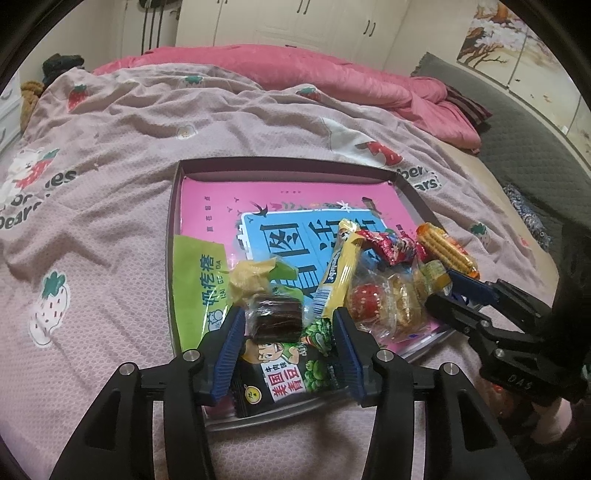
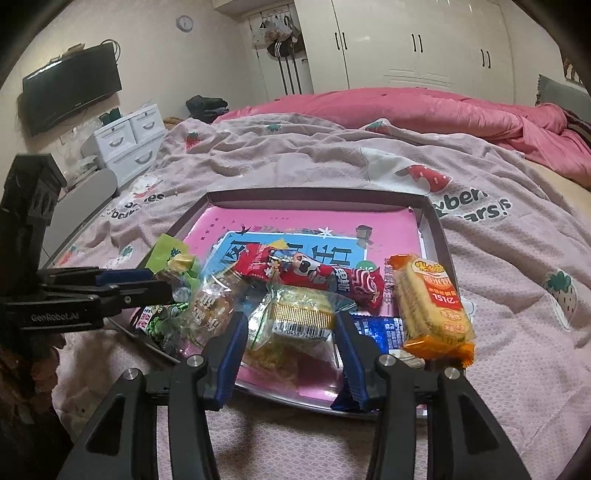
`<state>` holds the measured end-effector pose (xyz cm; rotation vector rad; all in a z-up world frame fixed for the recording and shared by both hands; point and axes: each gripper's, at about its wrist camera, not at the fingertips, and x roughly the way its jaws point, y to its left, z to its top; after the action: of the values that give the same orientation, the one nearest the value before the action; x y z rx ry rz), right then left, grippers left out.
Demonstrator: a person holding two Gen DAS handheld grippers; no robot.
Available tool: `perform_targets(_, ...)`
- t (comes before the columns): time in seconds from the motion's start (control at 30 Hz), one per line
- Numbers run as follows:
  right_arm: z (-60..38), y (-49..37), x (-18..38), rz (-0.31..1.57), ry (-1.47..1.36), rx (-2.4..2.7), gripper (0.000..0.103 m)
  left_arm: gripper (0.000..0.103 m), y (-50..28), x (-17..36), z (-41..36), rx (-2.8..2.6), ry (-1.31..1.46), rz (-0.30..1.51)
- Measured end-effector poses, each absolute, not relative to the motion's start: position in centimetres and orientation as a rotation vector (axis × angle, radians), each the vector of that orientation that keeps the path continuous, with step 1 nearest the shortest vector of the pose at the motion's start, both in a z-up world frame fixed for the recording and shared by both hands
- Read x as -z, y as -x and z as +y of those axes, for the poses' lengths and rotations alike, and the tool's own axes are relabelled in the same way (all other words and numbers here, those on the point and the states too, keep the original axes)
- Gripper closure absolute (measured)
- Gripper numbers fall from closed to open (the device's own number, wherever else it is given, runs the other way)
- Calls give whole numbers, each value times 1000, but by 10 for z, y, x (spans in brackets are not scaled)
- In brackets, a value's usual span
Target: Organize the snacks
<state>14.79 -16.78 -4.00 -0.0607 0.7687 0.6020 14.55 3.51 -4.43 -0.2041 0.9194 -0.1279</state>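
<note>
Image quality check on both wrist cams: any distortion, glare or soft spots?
Left wrist: strong fisheye bend, dark vignette in the corners, dim warm indoor light; the green pea packet reads sharp, the wardrobe behind is soft. Right wrist: same barrel curve, the box rim bows; glare on the clear wrapper of the gold-banded snack, barcode still legible; the TV is dark and warped at the edge.

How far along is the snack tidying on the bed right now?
Done: the snacks sit piled at the near end of the shallow box, none on the blanket. In hand: nothing clearly gripped; the left gripper straddles a dark wrapped cake, the right gripper a clear barcoded packet. Left: sorting the heap, including the orange cracker pack.
</note>
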Motion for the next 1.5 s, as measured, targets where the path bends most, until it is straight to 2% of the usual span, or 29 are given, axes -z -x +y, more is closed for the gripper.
perform_targets(0.23,-170,-140,29,723,69,-585,54,44,-140,32,36,121,205,900)
perform_targets(0.37,-177,-132,18,692,60,-567,44,39,-133,20,37,105,203,877)
perform_targets(0.5,-184,-122,8,681,39,-551,42,36,-123,12,36,89,206,869)
perform_targets(0.73,-192,-100,-6,672,17,-504,28,31,-98,8,27,58,192,895)
perform_targets(0.87,-193,-85,-8,682,9,-491,25,30,-83,8,17,66,186,917)
perform_targets(1.5,-188,-37,-9,712,52,-483,22,28,-42,1,-7,57,167,937)
